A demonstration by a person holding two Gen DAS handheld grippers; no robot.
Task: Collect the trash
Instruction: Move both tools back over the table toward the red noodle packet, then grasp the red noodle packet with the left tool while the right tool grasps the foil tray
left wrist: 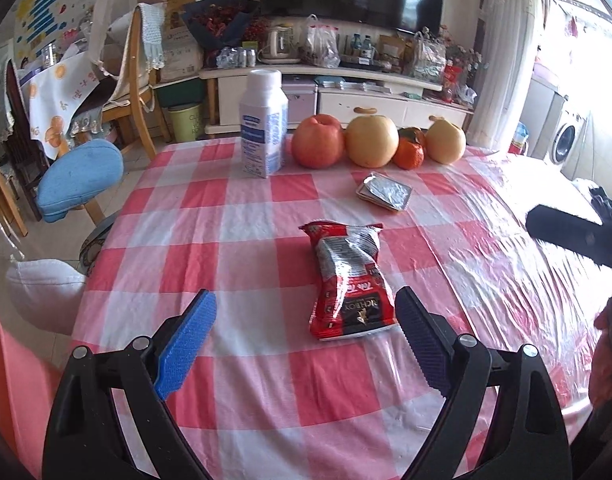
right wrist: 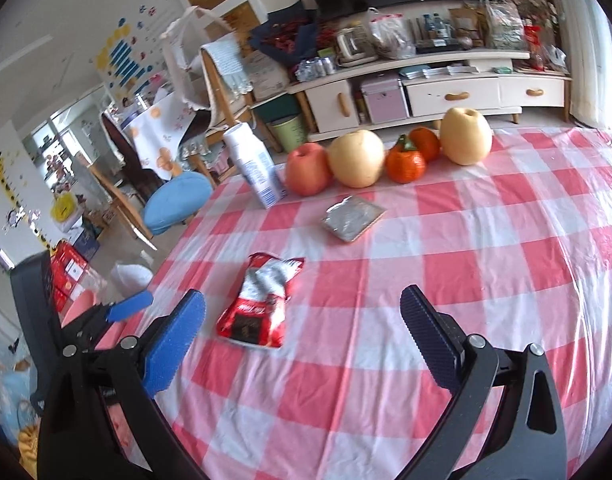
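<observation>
Left wrist view. The left tool (left wrist: 306, 304) stands with its jaws wide apart and nothing between the pads, low in the frame above the checked surface (left wrist: 242, 216). The red snack wrapper (left wrist: 347, 280) lies flat at the centre of the frame, just ahead of the tool's right-hand pad and not touched by it. The foil tray (left wrist: 385, 191) lies above it and slightly right of centre, apart from the wrapper. The white bottle (left wrist: 264, 123) stands upright in the upper middle, at the left end of a row of fruit (left wrist: 371, 141). A dark part of the right tool shows at the right edge; its jaws cannot be read here.

Right wrist view. The right tool (right wrist: 304, 308) is likewise spread open and empty at the bottom of the frame. The wrapper (right wrist: 262, 304) lies left of centre, just beside the blue left-hand pad but clear of it; the foil tray (right wrist: 353, 217) lies above centre; the bottle (right wrist: 254, 168) stands in the upper left-centre beside the fruit (right wrist: 355, 158). The left tool's blue pad shows at the lower left edge.

Progress, judged from both views: no trash is held or gathered, and no bin on the surface is visible. Wrapper and tray, perhaps the bottle, all remain to be collected; the wrapper looks the likeliest first pick.
</observation>
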